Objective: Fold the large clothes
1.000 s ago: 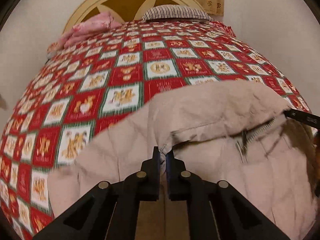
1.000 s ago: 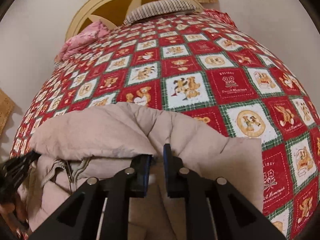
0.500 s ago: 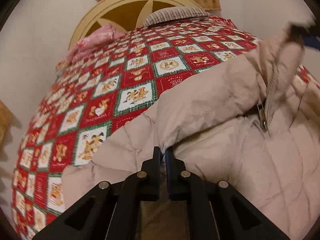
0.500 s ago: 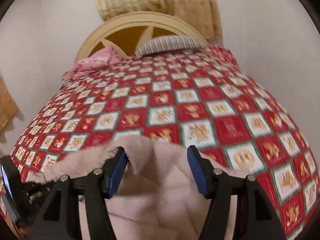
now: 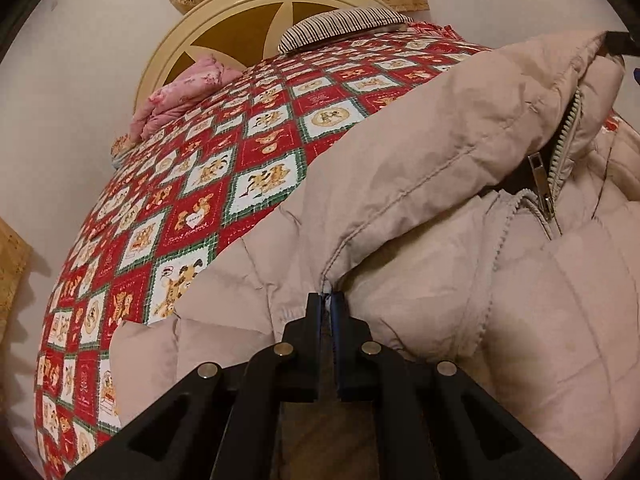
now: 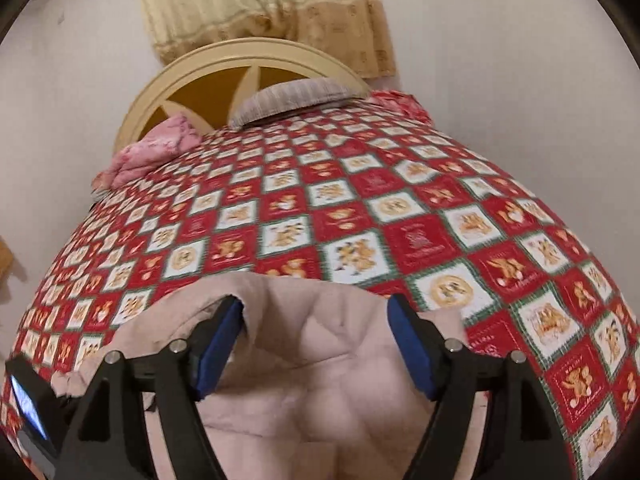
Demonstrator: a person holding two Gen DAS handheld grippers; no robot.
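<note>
Pink bedding (image 5: 180,92): bunched at the head of the bed on the left, well clear of the work.
Bedspread (image 5: 224,160): red and white teddy-bear patchwork; it carries the jacket at the near end of the bed.
Left tool (image 5: 326,300): jaws closed tight on a seam of the jacket, a pinch of fabric showing between the pads.
Jacket (image 5: 420,152): a beige quilted puffer lying on the near part of the bed, collar and open zipper (image 5: 568,128) raised toward the right in the left view.
Handling: it looks light but bulky and soft; the padding should spring back after a fold, and the smooth shell seems likely to slide out of a shallow pinch.
Where to hold: stitched seams, the hem or the collar edge look firmer than the puffy panels; keep clear of the zipper teeth and the metal pull (image 5: 540,184).
Right tool (image 6: 316,320): jaws have just been opening and now stand wide apart; the jacket (image 6: 320,360) lies below and between them, but the blue pads (image 6: 222,344) press on nothing.
Striped pillow (image 6: 296,96): against the headboard (image 6: 192,76), far from the jacket.
</note>
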